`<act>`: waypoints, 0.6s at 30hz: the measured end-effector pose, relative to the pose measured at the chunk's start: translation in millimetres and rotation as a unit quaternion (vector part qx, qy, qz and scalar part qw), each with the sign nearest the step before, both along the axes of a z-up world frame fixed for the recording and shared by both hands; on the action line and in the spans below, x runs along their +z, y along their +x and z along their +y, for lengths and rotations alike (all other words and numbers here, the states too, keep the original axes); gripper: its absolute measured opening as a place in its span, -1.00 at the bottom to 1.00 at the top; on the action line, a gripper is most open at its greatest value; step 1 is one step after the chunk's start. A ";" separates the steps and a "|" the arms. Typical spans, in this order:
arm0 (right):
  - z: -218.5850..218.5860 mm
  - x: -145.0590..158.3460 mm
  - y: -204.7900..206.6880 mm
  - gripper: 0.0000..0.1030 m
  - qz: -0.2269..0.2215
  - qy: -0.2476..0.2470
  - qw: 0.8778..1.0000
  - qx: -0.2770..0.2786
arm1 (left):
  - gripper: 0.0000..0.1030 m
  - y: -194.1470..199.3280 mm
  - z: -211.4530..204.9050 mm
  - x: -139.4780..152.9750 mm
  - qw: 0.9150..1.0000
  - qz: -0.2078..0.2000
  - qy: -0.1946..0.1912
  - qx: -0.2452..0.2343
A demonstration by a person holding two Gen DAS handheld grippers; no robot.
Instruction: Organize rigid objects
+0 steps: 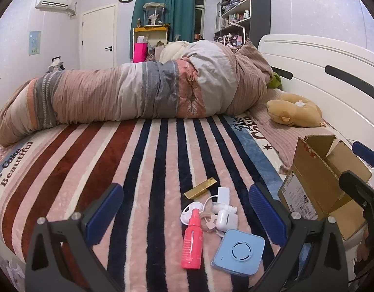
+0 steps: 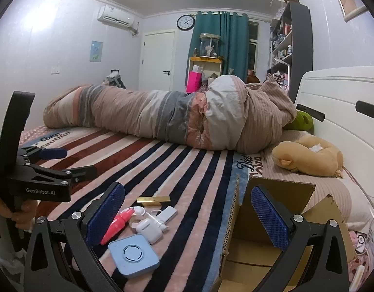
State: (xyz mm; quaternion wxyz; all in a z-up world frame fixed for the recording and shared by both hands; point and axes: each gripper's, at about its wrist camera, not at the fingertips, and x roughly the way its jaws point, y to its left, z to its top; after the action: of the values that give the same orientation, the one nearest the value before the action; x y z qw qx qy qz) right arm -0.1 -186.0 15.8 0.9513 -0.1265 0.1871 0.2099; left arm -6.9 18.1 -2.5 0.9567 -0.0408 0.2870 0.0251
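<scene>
Left wrist view looks down on a small cluster of rigid items lying on the striped blanket of the bed: a pink spray bottle, a blue square device, a white earbud case, a white charger and a gold bar. The left gripper is spread wide and empty, hovering with the cluster framed between its fingers; the bottle is nearest its centre, with its long axis running roughly along the line of reach, cap end away. An open cardboard box sits just to the right of the cluster, touching none of the items as far as can be seen. From the right wrist view, the right gripper is also spread and holds nothing, poised over the near edge of the box, with the items off to its left. The left gripper looks better placed for the first pick, probably the bottle, which would then travel rightward to the box.
</scene>
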 end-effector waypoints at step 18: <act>-0.5 -2.2 1.5 1.00 0.003 0.000 1.000 0.000 | 0.99 0.6 -1.8 -3.0 1.000 0.002 0.000 -0.001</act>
State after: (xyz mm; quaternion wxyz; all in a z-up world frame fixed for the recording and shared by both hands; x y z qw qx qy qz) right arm 1.4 -186.5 13.6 0.9506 -0.1255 0.1902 0.2109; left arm -6.3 16.4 -5.5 0.9562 -0.0400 0.2888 0.0244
